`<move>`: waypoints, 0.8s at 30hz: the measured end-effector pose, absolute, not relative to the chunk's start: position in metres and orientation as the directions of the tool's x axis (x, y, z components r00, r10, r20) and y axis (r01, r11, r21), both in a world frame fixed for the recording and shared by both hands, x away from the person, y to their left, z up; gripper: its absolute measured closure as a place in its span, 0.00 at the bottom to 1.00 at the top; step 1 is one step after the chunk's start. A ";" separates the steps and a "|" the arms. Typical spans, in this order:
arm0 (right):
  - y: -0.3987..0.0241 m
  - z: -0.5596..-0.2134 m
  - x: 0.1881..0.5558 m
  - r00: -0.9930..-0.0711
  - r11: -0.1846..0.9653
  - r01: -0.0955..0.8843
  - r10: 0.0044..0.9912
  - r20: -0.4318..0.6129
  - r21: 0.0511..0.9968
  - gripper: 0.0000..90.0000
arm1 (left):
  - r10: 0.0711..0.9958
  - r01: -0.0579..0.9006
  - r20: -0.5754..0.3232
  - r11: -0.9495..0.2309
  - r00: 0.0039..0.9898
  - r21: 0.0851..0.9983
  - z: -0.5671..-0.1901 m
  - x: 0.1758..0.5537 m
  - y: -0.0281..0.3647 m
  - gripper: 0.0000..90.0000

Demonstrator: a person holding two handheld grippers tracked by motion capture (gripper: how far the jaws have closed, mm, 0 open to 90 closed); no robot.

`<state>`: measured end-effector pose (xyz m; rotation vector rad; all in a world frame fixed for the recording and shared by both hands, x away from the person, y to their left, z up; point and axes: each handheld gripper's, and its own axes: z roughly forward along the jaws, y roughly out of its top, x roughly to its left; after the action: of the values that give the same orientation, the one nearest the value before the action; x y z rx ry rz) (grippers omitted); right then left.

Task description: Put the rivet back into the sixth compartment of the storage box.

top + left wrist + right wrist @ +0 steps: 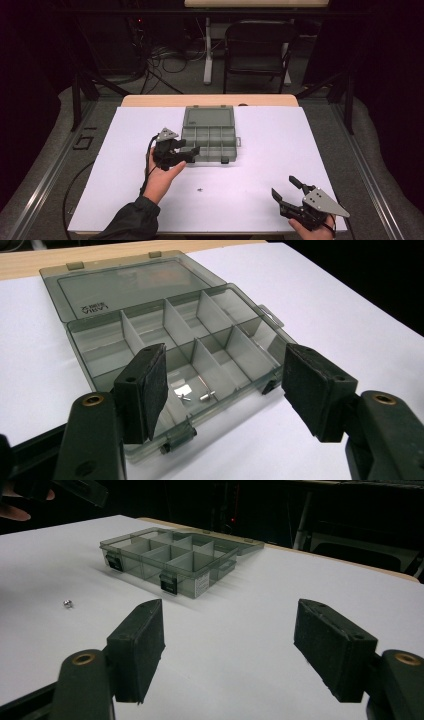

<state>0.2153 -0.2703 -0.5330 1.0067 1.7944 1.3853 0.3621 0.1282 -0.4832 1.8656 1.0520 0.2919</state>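
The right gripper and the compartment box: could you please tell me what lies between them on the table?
Bare white table, judging by the high view; the small screw lies off to the side of that stretch.

Left tongs [192, 151] and right tongs [284, 189] both spread, seemingly empty.

The box [165, 335] is showing as smoky, see-through plastic, smooth and slightly glossy, with small shiny metal bits [192, 394] lying inside. The sheet [280, 150] is looking matt white over a wooden table [210, 100], and the pads [330, 642] are looking matt, rough black.
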 end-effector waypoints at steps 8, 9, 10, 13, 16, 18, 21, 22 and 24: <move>-0.269 -0.532 0.215 -0.499 0.152 0.179 0.866 -0.044 0.972 0.31 | 0.750 0.527 -0.211 -0.208 0.627 0.824 -0.486 0.347 0.137 0.39; -0.269 -0.532 0.216 -0.499 0.153 0.175 0.865 -0.046 0.973 0.31 | 0.750 0.527 -0.209 -0.212 0.627 0.823 -0.487 0.346 0.139 0.39; -0.269 -0.532 0.216 -0.499 0.156 0.176 0.865 -0.049 0.972 0.31 | 0.752 0.524 -0.204 -0.213 0.627 0.825 -0.488 0.344 0.140 0.40; -0.269 -0.532 0.216 -0.501 0.157 0.175 0.864 -0.050 0.972 0.31 | 0.750 0.528 -0.205 -0.217 0.628 0.821 -0.491 0.339 0.142 0.40; -0.269 -0.532 0.216 -0.501 0.156 0.175 0.864 -0.048 0.972 0.31 | 0.750 0.534 -0.210 -0.217 0.627 0.817 -0.492 0.336 0.143 0.40; -0.269 -0.532 0.215 -0.501 0.158 0.176 0.864 -0.049 0.972 0.31 | 0.747 0.531 -0.212 -0.215 0.631 0.820 -0.494 0.329 0.145 0.40; -0.269 -0.532 0.215 -0.500 0.158 0.173 0.865 -0.052 0.972 0.31 | 0.740 0.532 -0.222 -0.209 0.635 0.821 -0.496 0.322 0.147 0.41; -0.269 -0.531 0.215 -0.499 0.157 0.176 0.865 -0.049 0.972 0.31 | 0.738 0.530 -0.224 -0.207 0.636 0.822 -0.496 0.319 0.148 0.42; -0.268 -0.532 0.215 -0.500 0.152 0.172 0.865 -0.046 0.973 0.31 | 0.735 0.526 -0.214 -0.222 0.644 0.821 -0.498 0.315 0.149 0.44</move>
<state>0.2152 -0.2678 -0.5316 0.9912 1.7941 1.3888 0.3146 0.1491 -0.4978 1.8939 0.9972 0.2706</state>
